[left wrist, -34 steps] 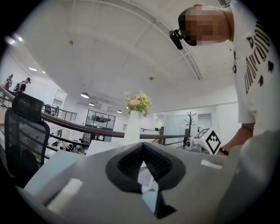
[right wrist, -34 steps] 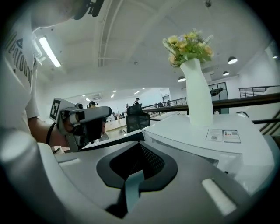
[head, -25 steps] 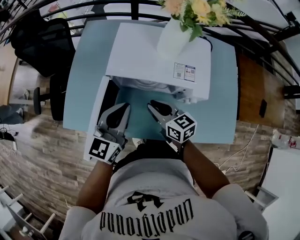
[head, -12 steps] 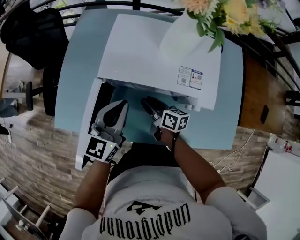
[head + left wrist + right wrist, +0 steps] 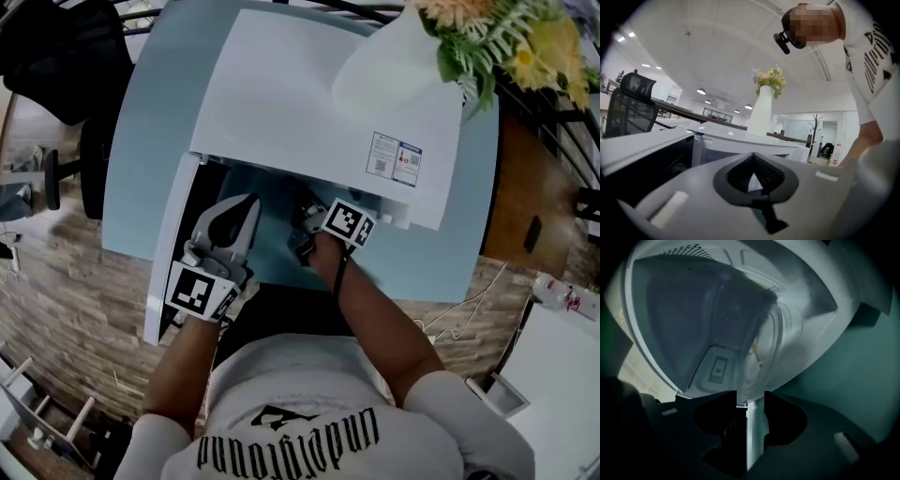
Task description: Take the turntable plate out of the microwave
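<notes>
The white microwave (image 5: 309, 103) stands on a light blue table (image 5: 141, 141) with its door (image 5: 172, 253) swung open to the left. The glass turntable plate (image 5: 764, 348) shows only in the right gripper view, inside the dim cavity and edge-on because that view is rolled. My right gripper (image 5: 305, 220) reaches into the opening. Its jaws have just been opening, and a pale strip (image 5: 752, 427) shows in the narrow gap between them (image 5: 750, 401). My left gripper (image 5: 246, 204) hovers shut and empty beside the door, outside the microwave (image 5: 740, 140).
A white vase of flowers (image 5: 394, 70) stands on top of the microwave and also shows ahead of the left gripper (image 5: 761, 112). A black office chair (image 5: 66, 47) stands beyond the table's left side. The table's front edge lies just under my forearms.
The right gripper has rolled over and gone forward and down into the microwave opening, its jaws parting. The left gripper has sunk a little beside the door.
</notes>
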